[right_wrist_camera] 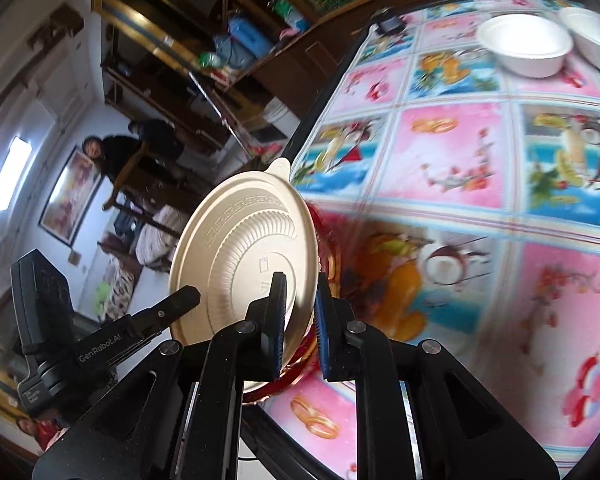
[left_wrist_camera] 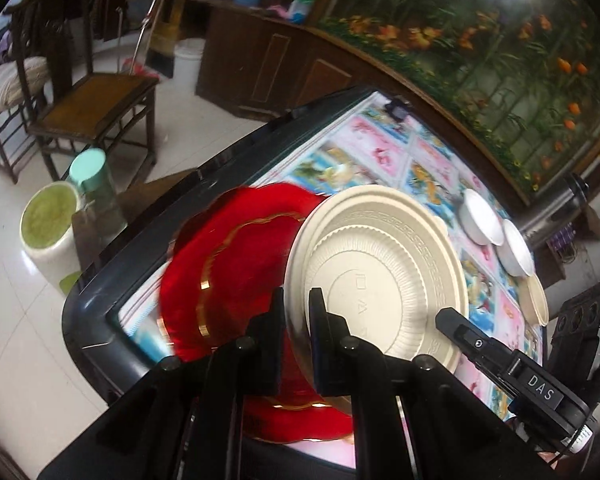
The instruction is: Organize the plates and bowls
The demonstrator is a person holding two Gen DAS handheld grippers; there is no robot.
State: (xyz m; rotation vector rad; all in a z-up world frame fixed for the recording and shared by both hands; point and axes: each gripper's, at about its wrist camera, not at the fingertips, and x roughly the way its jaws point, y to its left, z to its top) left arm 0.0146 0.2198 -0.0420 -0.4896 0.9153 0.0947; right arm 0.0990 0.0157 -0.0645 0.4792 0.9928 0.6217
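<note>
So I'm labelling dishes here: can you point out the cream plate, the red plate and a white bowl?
cream plate [left_wrist_camera: 384, 264]: left wrist view, ribbed underside.
red plate [left_wrist_camera: 236, 256]: left wrist view, red surface beside the gold trim.
white bowl [right_wrist_camera: 524, 42]: right wrist view, inside of the bowl.

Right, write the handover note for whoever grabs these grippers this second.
Left gripper: shut on the rim of the cream plate, held tilted above the table.
Right gripper: shut on the same cream plate's opposite rim.
Red plates: gold-trimmed, lying at the near end of the table, directly under the cream plate.
Two white bowls sit apart at the far end; another cream piece lies near them at the edge.
Done: cream plate lifted with both grippers.
Left: set it down, probably on a stack; gather the bowls.
</note>
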